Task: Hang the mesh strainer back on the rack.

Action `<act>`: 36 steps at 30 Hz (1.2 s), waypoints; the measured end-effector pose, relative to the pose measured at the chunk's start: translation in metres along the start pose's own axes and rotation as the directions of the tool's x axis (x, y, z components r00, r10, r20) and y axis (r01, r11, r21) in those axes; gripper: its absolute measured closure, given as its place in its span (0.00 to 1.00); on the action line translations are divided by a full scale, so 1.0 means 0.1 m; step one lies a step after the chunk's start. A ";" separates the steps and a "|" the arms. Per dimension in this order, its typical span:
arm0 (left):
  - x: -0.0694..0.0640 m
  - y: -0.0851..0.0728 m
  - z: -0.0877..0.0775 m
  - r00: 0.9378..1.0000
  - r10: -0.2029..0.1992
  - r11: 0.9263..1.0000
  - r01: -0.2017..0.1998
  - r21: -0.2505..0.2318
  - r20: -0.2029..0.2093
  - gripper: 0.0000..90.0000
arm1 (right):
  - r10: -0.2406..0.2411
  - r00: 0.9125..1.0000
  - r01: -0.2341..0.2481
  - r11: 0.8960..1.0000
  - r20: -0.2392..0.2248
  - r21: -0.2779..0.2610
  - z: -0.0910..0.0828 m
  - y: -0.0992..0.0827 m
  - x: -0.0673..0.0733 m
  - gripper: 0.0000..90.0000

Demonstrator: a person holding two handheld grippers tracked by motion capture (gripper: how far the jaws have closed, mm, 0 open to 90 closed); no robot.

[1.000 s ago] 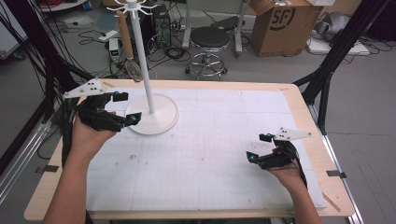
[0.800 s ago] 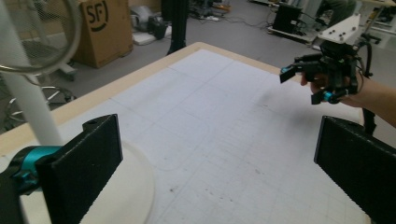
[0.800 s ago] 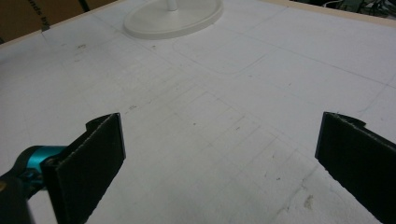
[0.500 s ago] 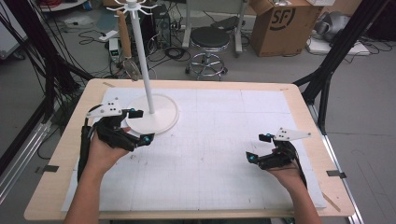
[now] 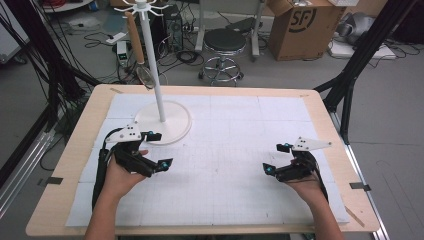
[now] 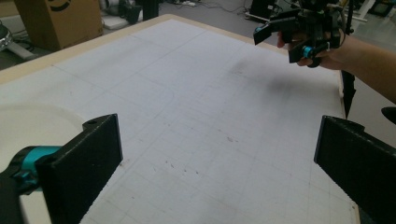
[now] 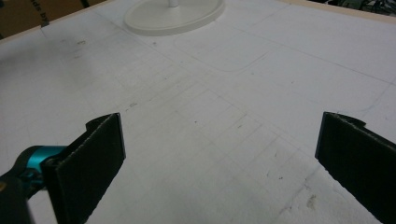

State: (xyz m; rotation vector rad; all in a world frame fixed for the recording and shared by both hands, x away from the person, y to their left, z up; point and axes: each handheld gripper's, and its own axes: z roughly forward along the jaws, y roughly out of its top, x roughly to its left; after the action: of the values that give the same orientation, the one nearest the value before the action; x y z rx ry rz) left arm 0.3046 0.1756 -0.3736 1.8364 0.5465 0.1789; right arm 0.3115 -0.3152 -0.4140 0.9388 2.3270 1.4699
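While my left gripper (image 5: 155,150) hovers just off the near edge of the white stand's round base (image 5: 172,125), its jaws spread wide and holding nothing, the first risk I see sits right there. The stand's thin pole (image 5: 155,85) rises tall from that base, with small hooks (image 5: 142,5) at the top and what looks like a handled utensil (image 5: 140,52) hanging beside it at the table's far edge. I judge that a careless sweep of my left wrist or the trailing cable could clip the base or pole and rock the whole thing, perhaps shaking the hanging piece loose. In the left gripper view the base's pale rim (image 6: 28,121) lies close by my left jaw, so there is little margin on that side.

Moving across, the white gridded mat (image 5: 235,150) is bare in the middle; nothing there to snag, though dragging a jaw tip could ruck it up.

Over on the right, my right gripper (image 5: 276,159) rests low above the mat near the table's (image 5: 330,130) right edge, jaws likewise wide apart and empty. In its own view the stand base (image 7: 175,16) lies well off ahead. Reaching across from there, I could misjudge the pole's height and strike it with my forearm.
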 end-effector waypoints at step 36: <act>-0.09 -0.21 0.02 1.000 0.010 1.000 -0.010 0.010 -0.001 0.02 | -0.010 1.000 0.011 0.999 -0.019 0.039 0.07 -0.04 0.03 0.01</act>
State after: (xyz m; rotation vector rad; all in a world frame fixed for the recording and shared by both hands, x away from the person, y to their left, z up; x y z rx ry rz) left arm 0.2922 0.1746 -0.3923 1.8491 0.5405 0.1841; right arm 0.3114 -0.3098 -0.4201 0.9254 2.3788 1.4400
